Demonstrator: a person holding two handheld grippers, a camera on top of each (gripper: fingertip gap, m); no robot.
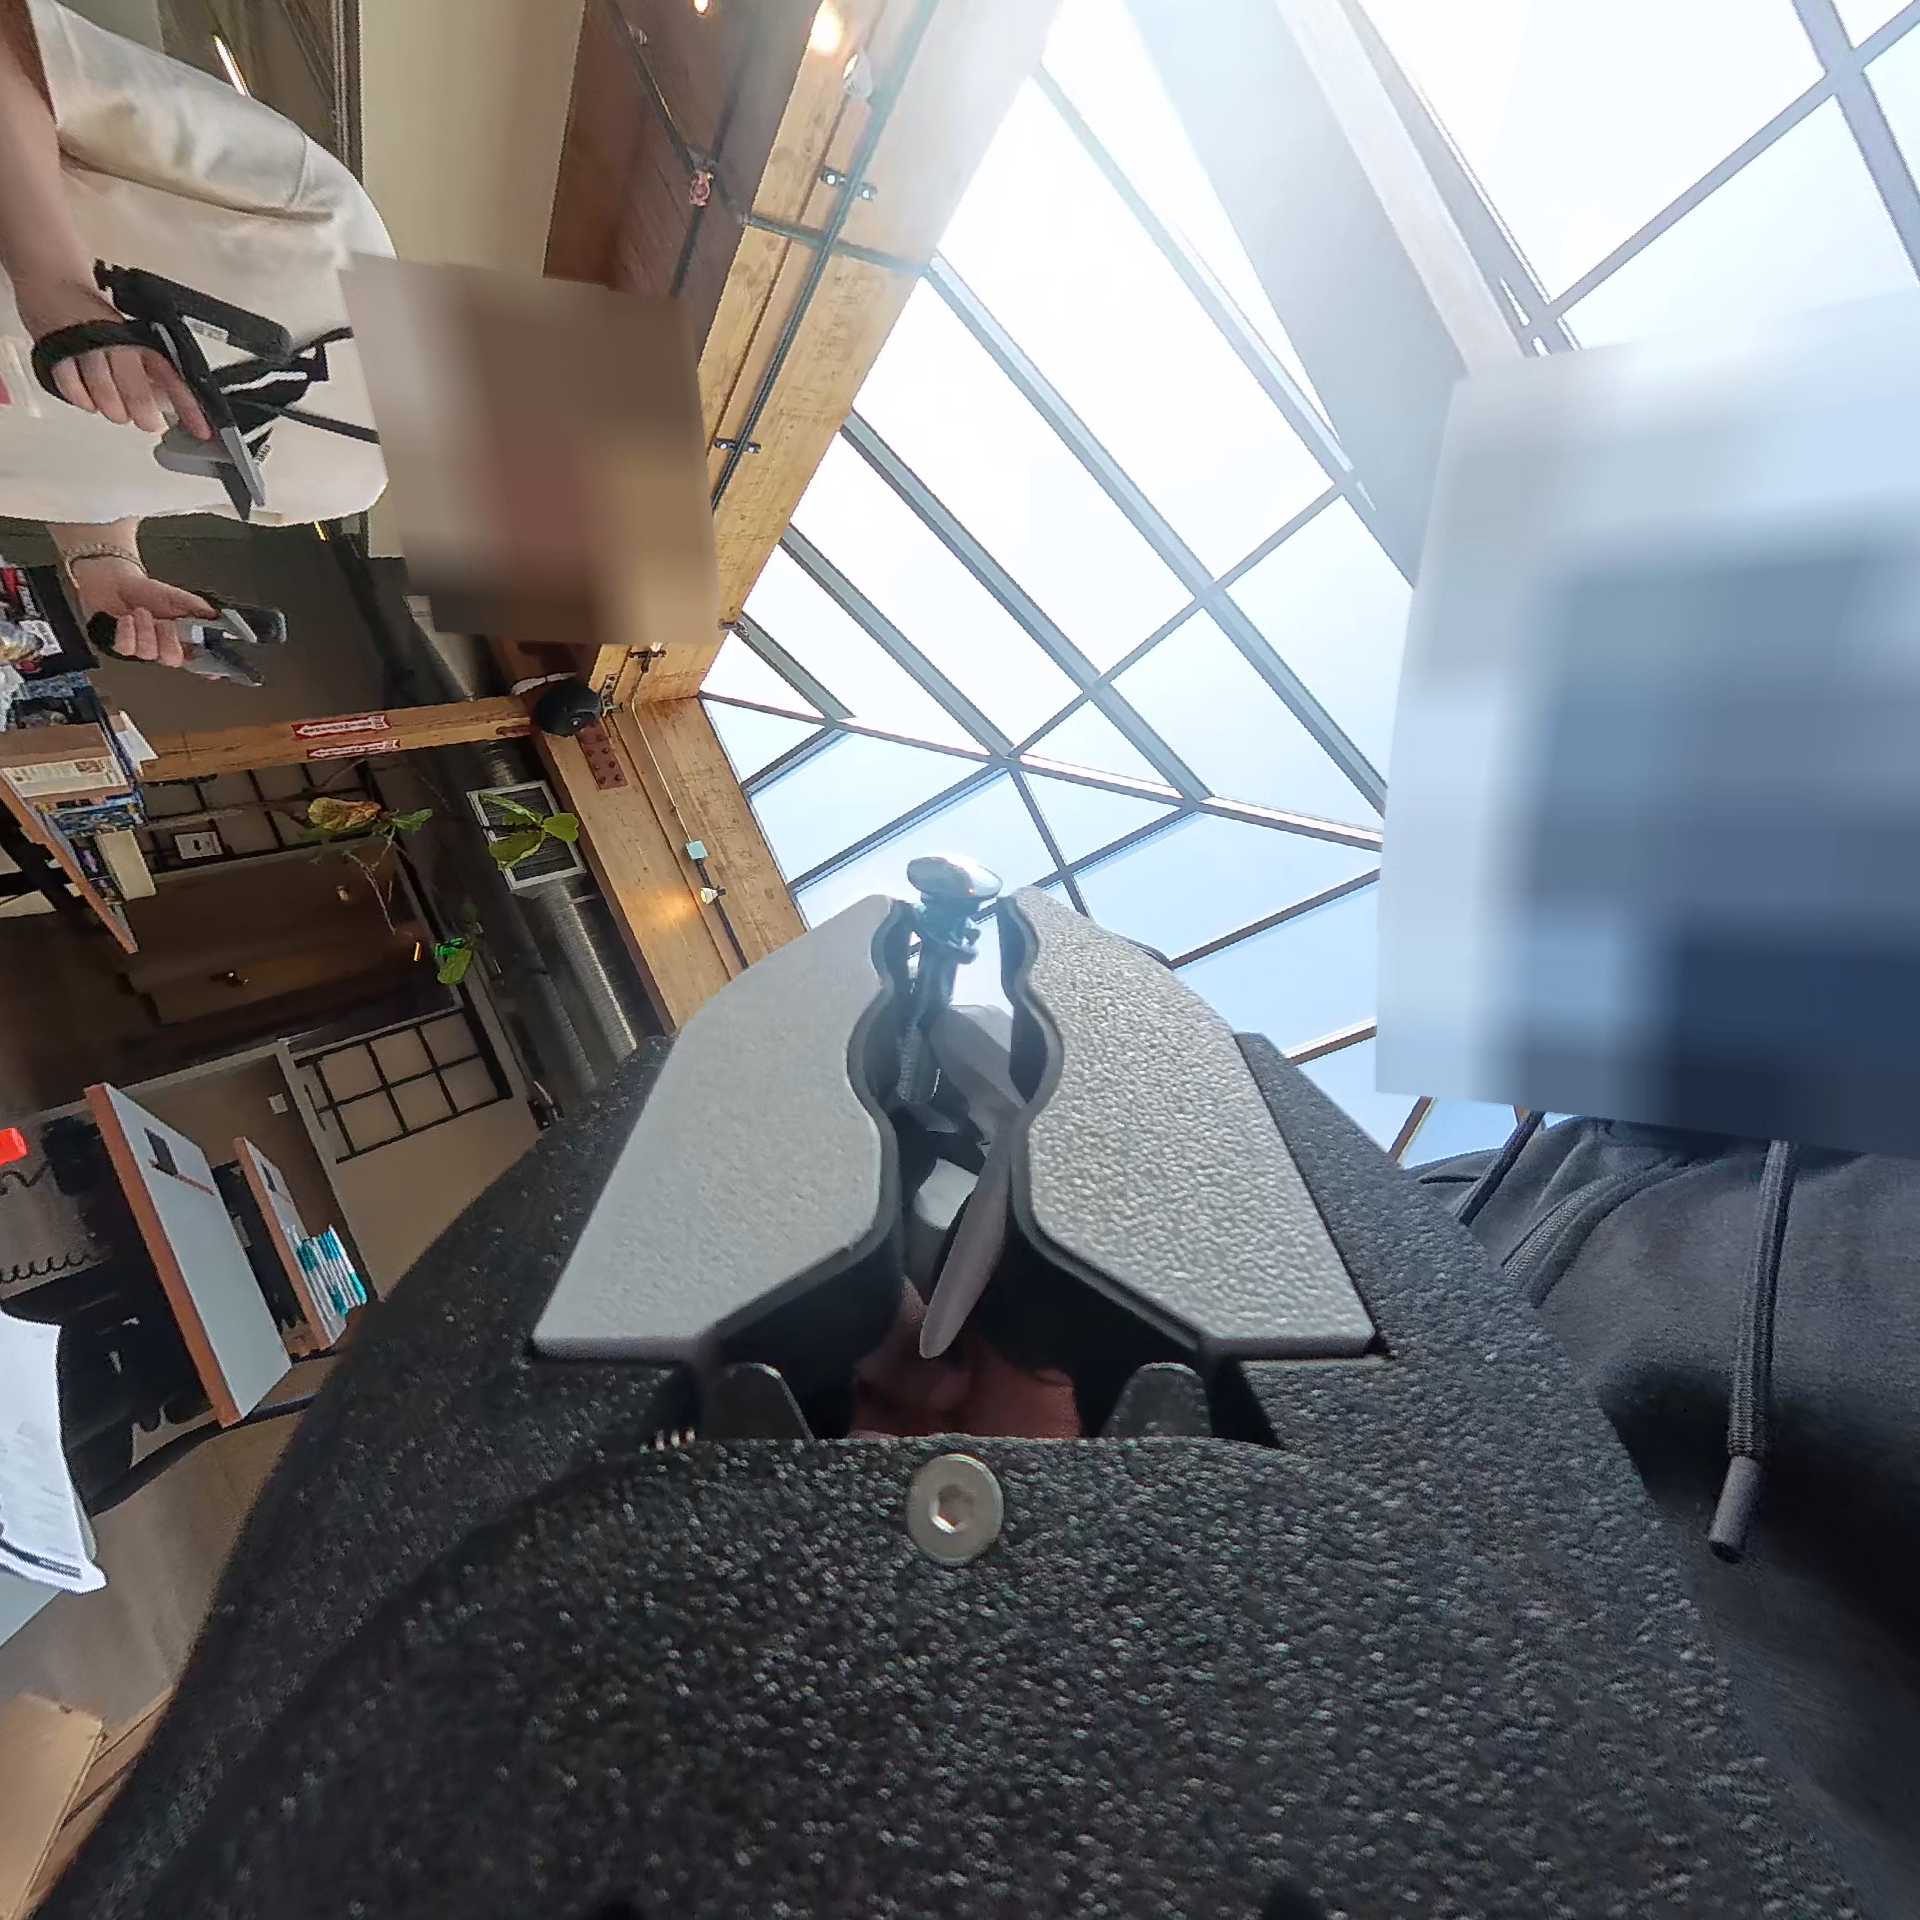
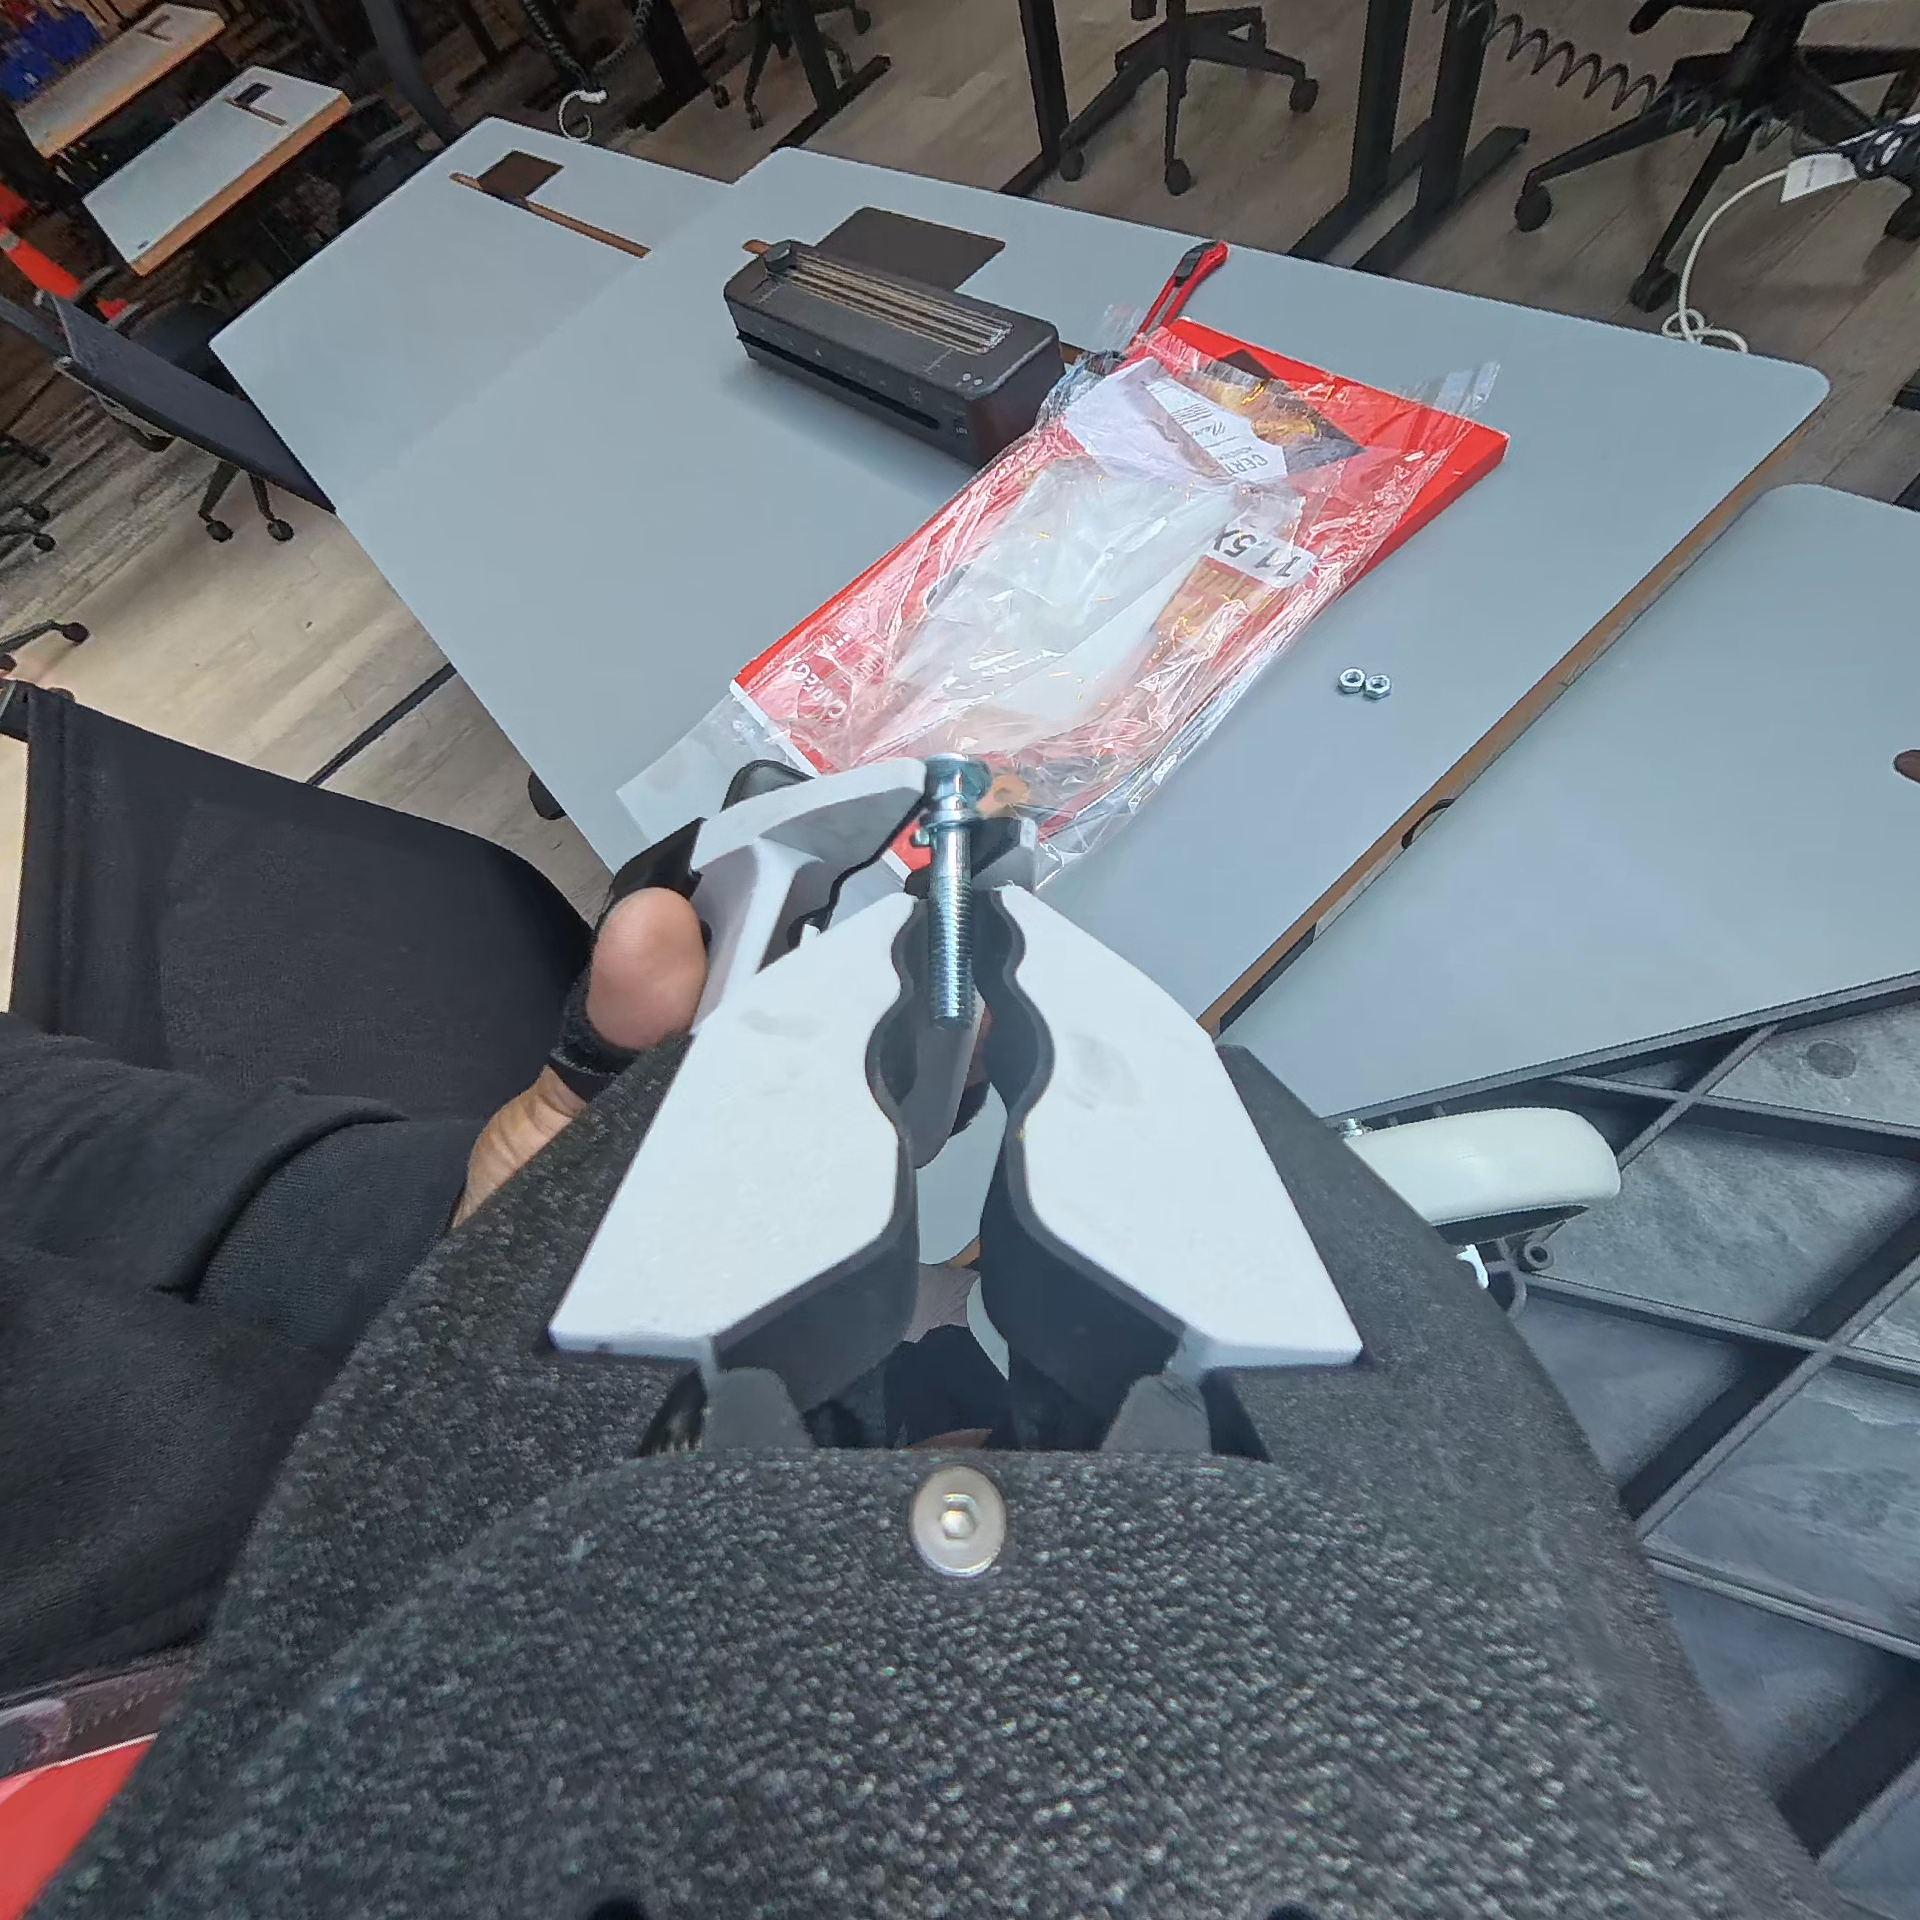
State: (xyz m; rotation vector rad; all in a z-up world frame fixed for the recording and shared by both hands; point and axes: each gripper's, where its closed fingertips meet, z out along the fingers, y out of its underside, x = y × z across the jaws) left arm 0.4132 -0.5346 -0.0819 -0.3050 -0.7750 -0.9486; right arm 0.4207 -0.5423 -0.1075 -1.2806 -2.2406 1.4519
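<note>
A silver bolt (image 2: 950, 914) with washers under its head stands between both grippers, above the grey table (image 2: 582, 499). My right gripper (image 2: 951, 914) is shut on its threaded shaft, which lies in the groove between the fingers. My left gripper (image 2: 904, 831) comes in from the left, with a hand behind it, and is closed around the bolt just below the head. In the left wrist view the left gripper (image 1: 951, 914) points up at the windows, with the bolt (image 1: 951, 883) head at its tips. A grey right fingertip (image 1: 966, 1195) shows through the gap.
On the table lie a red package in clear wrap (image 2: 1122, 582), a black laminator-like device (image 2: 894, 322), a red utility knife (image 2: 1184, 281) and two small nuts (image 2: 1361, 683). Office chairs (image 2: 1195, 73) stand behind. Another person (image 1: 197, 416) holds grippers far left. The grippers are tip to tip, or close to it.
</note>
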